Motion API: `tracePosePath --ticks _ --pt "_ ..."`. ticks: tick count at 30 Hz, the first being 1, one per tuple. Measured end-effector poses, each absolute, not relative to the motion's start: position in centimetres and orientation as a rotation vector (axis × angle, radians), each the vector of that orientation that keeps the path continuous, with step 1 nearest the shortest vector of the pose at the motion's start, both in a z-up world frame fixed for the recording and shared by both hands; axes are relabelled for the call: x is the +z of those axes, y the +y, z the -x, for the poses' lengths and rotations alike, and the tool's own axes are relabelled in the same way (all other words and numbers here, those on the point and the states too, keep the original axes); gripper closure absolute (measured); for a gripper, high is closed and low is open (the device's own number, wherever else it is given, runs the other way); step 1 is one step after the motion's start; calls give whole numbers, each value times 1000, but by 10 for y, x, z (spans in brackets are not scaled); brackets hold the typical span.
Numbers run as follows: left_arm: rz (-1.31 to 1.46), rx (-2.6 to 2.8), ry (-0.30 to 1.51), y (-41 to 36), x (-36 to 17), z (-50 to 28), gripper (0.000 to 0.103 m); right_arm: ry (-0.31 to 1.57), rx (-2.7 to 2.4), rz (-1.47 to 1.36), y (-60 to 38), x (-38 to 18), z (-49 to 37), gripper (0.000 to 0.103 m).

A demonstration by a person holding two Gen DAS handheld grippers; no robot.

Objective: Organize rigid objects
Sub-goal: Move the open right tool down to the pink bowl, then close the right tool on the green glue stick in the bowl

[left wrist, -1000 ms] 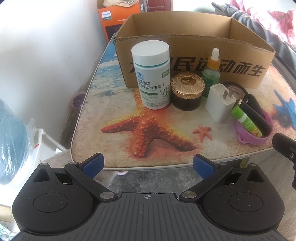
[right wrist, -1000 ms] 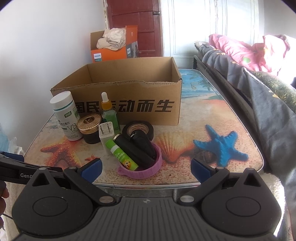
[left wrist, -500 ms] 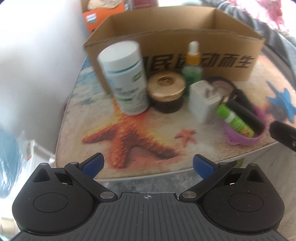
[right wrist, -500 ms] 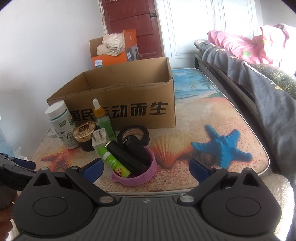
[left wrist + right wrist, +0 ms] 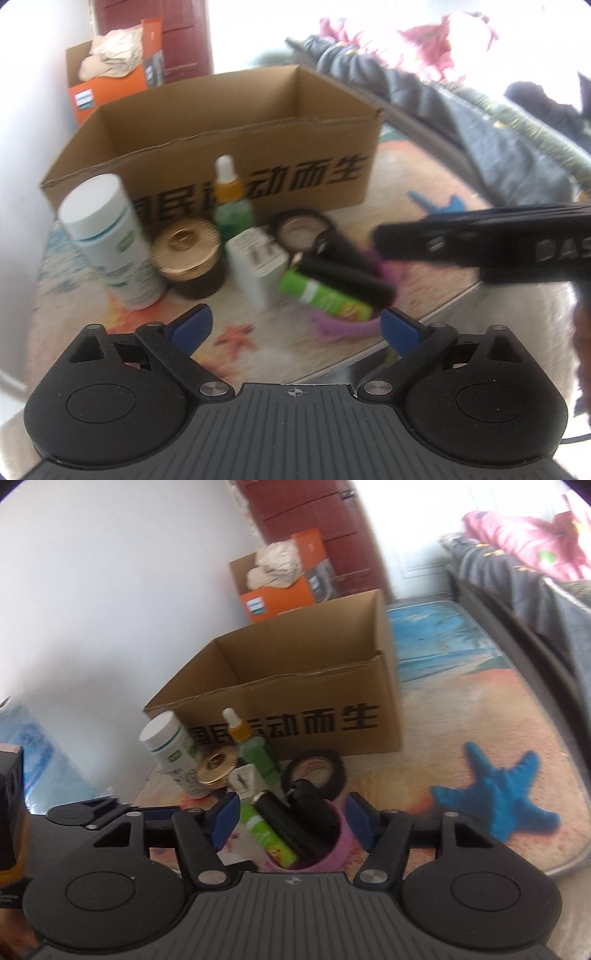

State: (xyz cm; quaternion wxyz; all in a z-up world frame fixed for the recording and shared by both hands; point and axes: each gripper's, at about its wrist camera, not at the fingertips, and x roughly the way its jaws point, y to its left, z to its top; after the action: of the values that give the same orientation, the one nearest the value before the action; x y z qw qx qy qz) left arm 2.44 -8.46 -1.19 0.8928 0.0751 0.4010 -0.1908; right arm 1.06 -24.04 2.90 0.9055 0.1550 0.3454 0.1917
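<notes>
A: Starting with the biggest thing, what fills the worktop (image 5: 480, 709)?

B: An open cardboard box (image 5: 295, 686) with black printed characters on its front wall stands toward the back, on the beach-patterned surface with its blue starfish print (image 5: 495, 797). Behind it an orange box (image 5: 284, 590) holds crumpled cloth.

A: And the things in front of the cardboard box?

B: A white pill bottle (image 5: 107, 240) stands upright at the left. Just beside it sits a dark jar with a gold lid (image 5: 188, 254), then a white charger plug (image 5: 255, 266), with a green dropper bottle (image 5: 231, 199) upright behind them, near the box wall. A roll of black tape (image 5: 314, 771) lies flat to the right of the dropper.

A: Where is the pink bowl?

B: The pink bowl (image 5: 340, 845) sits at the near edge of the worktop, holding two black cylinders (image 5: 295, 823) and a green tube (image 5: 269, 834) that lean over its rim.

A: How does it lie relative to the claws?

B: The right claw (image 5: 291, 823) is released, its blue fingertips (image 5: 225, 816) spread on either side of the bowl, not touching it that I can see. The left claw (image 5: 295, 326) is also released and holds nothing; the bowl lies ahead of it, nearer its right finger, and the plug is just beyond the gap. The picture is blurred there.
</notes>
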Motion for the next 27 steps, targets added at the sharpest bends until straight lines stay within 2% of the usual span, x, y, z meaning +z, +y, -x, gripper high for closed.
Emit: tracePosePath --ticks 3,5,7,8,12,14,17,20,27 --pt "-153 -419 814 -89 -15 -25 14 757 474 -300 -228 26 -22 49" --pt "-160 -433 817 -91 -18 -26 30 787 525 -290 -221 24 -29 55" --pt "-153 -447 828 -90 -21 -27 35 814 560 -274 -214 21 -36 57" --pt "-144 -453 834 -90 -24 -29 41 823 570 -261 -211 20 -39 60" --pt "-81 -483 854 -83 -30 -33 47 861 593 -202 -199 15 -47 70" --pt "-50 -499 845 -80 -30 -34 53 882 602 -184 -196 12 -51 74" --pt "-33 -515 831 -77 -31 -37 60 897 602 -153 -190 10 -54 75" --pt "-9 -532 820 -75 -32 -40 65 910 592 -127 -188 11 -56 75" --pt "42 -545 822 -70 -39 -48 65 955 570 -104 -184 9 -69 75"
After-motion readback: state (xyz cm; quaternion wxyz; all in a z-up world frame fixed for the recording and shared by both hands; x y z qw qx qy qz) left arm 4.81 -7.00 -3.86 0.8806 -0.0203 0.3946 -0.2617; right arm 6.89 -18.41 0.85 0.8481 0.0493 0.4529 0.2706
